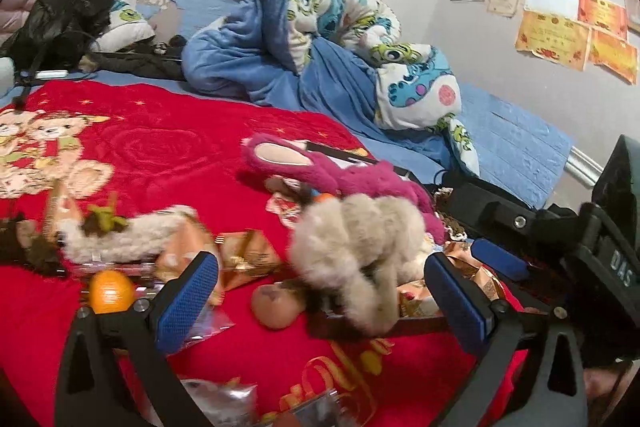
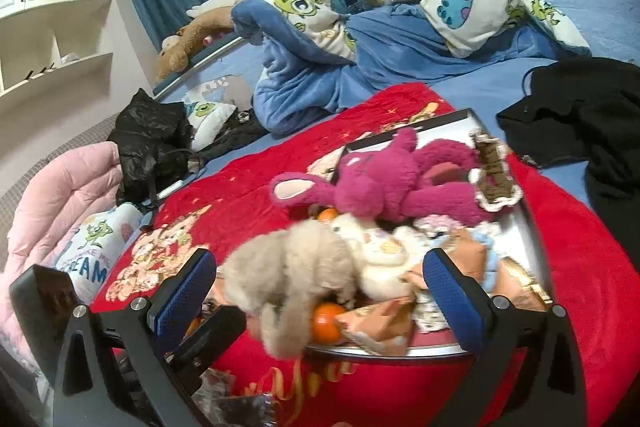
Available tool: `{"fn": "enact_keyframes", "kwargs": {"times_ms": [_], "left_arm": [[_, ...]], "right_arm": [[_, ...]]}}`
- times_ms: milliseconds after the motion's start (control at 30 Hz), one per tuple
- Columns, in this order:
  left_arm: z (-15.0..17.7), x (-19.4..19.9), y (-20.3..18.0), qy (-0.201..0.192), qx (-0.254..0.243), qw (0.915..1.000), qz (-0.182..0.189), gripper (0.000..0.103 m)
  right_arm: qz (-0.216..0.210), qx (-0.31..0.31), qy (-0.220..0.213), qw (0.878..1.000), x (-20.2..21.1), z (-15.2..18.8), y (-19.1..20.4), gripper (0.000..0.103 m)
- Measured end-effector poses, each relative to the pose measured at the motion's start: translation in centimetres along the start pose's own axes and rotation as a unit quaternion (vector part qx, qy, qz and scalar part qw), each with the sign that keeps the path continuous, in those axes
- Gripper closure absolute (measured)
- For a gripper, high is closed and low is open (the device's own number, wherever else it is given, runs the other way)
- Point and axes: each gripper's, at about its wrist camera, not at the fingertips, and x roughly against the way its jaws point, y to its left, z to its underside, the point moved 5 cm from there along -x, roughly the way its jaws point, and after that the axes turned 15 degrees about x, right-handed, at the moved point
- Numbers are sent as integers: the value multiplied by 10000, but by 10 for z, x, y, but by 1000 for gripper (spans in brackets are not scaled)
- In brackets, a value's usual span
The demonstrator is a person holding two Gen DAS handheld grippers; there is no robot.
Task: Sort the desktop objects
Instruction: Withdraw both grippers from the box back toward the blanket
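Note:
A beige fluffy plush toy (image 1: 356,251) lies blurred over the edge of a silver tray (image 2: 532,223) on a red blanket; it also shows in the right wrist view (image 2: 288,275). A magenta plush rabbit (image 2: 384,183) lies in the tray with oranges (image 2: 326,321), a white plush (image 2: 380,267) and snack packets (image 2: 380,323). My left gripper (image 1: 320,295) is open, with the beige plush between its fingers, untouched. My right gripper (image 2: 316,291) is open around the same plush. Another orange (image 1: 110,291) and a second beige plush (image 1: 120,235) lie to the left.
The red blanket (image 1: 160,147) covers the near bed. A blue and white cartoon quilt (image 1: 320,39) is heaped behind. Black clothes (image 2: 580,115) lie at the right, a black bag (image 2: 152,139) and pink quilt (image 2: 60,195) at the left. Plastic packets (image 1: 224,399) lie near me.

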Motion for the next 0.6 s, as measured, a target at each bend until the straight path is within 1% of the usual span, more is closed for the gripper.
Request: {"fn": "enact_keyframes", "kwargs": {"times_ms": [67, 200, 333, 400, 533, 600], "left_arm": [[-5, 10, 10, -81, -60, 9999, -123, 0], [-19, 28, 37, -270, -168, 9979, -558, 0], [-31, 45, 74, -291, 155, 9964, -780, 0], [-35, 54, 90, -328, 221, 9950, -912, 0], [-42, 70, 113, -416, 114, 9909, -1278, 0], [-44, 79, 122, -480, 45, 9885, -1437, 0]], "right_arm": [[-79, 25, 2, 10000, -4, 0, 9, 0], [-73, 249, 4, 9997, -9, -1, 31, 0], [-297, 162, 25, 9994, -17, 1, 49, 0], [-367, 157, 38, 9992, -20, 2, 59, 0], [-387, 380, 121, 9985, -28, 5, 81, 0], [-468, 433, 166, 9978, -32, 8, 91, 0]]}}
